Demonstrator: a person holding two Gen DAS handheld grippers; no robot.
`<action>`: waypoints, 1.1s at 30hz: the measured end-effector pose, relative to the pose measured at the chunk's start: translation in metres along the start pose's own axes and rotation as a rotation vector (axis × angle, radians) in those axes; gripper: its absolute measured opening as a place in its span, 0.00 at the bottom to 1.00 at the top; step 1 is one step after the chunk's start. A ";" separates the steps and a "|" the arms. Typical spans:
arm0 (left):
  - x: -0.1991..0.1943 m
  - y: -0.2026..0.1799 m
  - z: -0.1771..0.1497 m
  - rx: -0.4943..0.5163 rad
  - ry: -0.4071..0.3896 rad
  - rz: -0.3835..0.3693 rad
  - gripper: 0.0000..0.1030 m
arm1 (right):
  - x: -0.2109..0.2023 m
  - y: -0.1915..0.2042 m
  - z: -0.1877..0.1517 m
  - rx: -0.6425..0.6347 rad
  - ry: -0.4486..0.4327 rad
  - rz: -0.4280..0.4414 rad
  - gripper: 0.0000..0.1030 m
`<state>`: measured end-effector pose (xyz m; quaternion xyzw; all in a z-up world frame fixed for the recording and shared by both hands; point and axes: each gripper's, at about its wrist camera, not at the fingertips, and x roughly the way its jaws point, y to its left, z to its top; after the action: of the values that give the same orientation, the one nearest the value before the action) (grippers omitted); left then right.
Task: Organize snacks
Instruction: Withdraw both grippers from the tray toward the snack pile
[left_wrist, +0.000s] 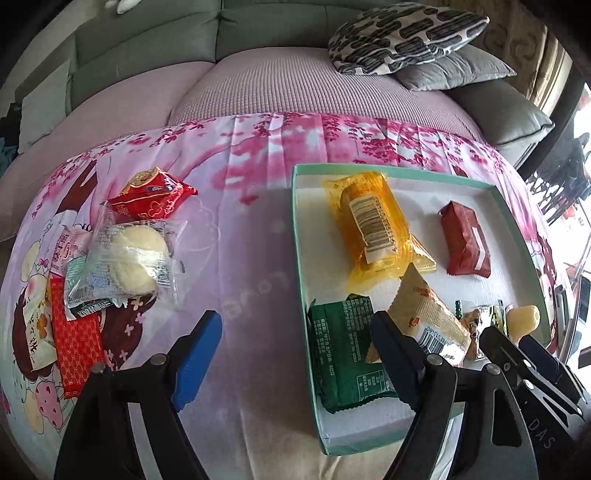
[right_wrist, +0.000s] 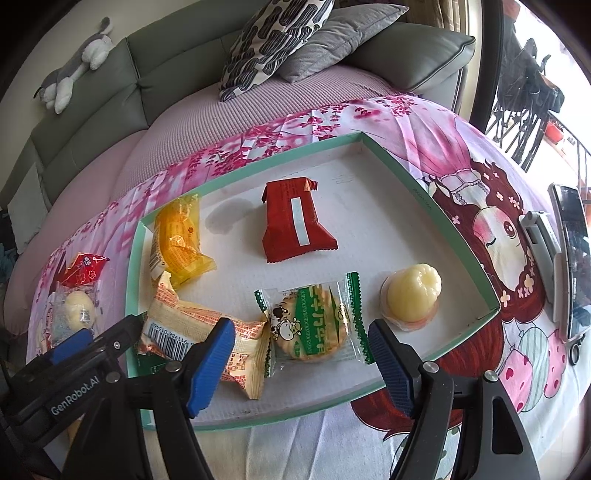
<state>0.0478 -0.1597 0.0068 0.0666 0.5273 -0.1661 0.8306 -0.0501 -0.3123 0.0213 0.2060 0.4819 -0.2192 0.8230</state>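
Note:
A shallow teal-rimmed box lies on the pink cloth. It holds a yellow packet, a dark red packet, a green packet, a beige packet, a green-edged cracker packet and a pale jelly cup. Loose snacks lie left of the box: a red packet, a clear bun packet and a red flat packet. My left gripper is open, straddling the box's left rim. My right gripper is open over the cracker packet.
A sofa with a pink cover and patterned cushions stands behind the cloth. A phone on a stand sits right of the box. A plush toy lies on the sofa back.

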 end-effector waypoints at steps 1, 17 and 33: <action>-0.001 0.002 0.000 -0.008 -0.004 0.000 0.81 | 0.000 0.000 0.000 -0.001 -0.002 0.002 0.76; -0.007 0.040 0.003 -0.157 -0.032 0.108 0.89 | -0.004 0.001 0.001 0.014 -0.042 0.050 1.00; -0.007 0.048 0.002 -0.149 -0.031 0.156 0.89 | 0.003 0.003 0.001 -0.004 0.005 0.023 1.00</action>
<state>0.0629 -0.1140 0.0108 0.0428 0.5184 -0.0622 0.8518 -0.0465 -0.3103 0.0193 0.2105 0.4821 -0.2082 0.8246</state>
